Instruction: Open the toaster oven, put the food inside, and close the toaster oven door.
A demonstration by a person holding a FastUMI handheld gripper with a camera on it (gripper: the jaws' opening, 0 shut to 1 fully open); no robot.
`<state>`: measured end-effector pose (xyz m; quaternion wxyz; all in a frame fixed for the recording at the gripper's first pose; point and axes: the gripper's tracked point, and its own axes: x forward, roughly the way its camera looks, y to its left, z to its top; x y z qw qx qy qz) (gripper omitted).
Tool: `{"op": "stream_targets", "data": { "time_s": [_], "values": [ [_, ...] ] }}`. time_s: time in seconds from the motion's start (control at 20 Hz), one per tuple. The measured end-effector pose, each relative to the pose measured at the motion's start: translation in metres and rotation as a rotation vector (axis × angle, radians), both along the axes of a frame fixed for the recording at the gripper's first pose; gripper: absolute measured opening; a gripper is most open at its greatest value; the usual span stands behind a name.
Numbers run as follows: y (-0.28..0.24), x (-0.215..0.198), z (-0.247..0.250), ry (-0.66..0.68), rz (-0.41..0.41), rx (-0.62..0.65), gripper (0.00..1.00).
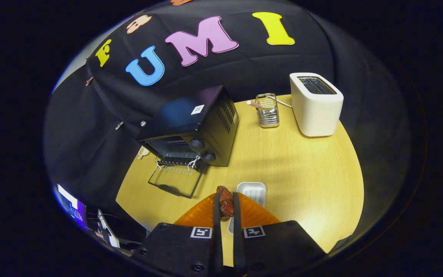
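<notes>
A: What's the hand-held gripper point(226, 206) doing rn?

B: It's squeezing a piece of food point(225, 203), a reddish-brown chunk, w/ both fingers pressing on its sides. The food is sitting right between the fingertips, raised above the surface point(302, 173).

A: And the toaster oven point(192, 127)?

B: It's standing toward the far left edge of the surface, black, w/ its door point(175, 181) hanging open and lying flat out in front. The rack inside is showing, and two knobs point(202, 150) are sitting on the front, right of the opening. A white string is dangling at the door's hinge side.

A: Anything near the food?

B: A small white tray point(253, 191) is lying just beyond the fingers, a bit right, near the front edge. The open door is lying left of it, apart from it.

A: Rest of the surface?

B: A white toaster point(315, 105) is standing at the far right corner. A wire holder point(267, 110) is standing btw it and the oven, near the back edge.
</notes>
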<state>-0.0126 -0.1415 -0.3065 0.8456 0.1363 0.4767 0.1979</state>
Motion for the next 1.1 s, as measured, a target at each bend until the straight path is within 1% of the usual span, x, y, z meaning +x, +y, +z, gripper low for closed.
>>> {"op": "stream_targets", "data": {
  "time_s": [0.2,0.4,0.5,0.7,0.95,1.1],
  "values": [
    [0.047,-0.011,0.029,-0.044,-0.016,0.056,0.15],
    [0.115,-0.019,0.045,-0.081,-0.029,0.138,0.15],
    [0.147,-0.016,0.042,-0.092,-0.043,0.168,0.15],
    [0.205,-0.004,0.027,-0.107,-0.1,0.225,0.15],
    [0.26,0.018,0.001,-0.105,-0.136,0.252,0.15],
    [0.284,0.042,-0.012,-0.105,-0.181,0.287,0.15]
  ]
}}
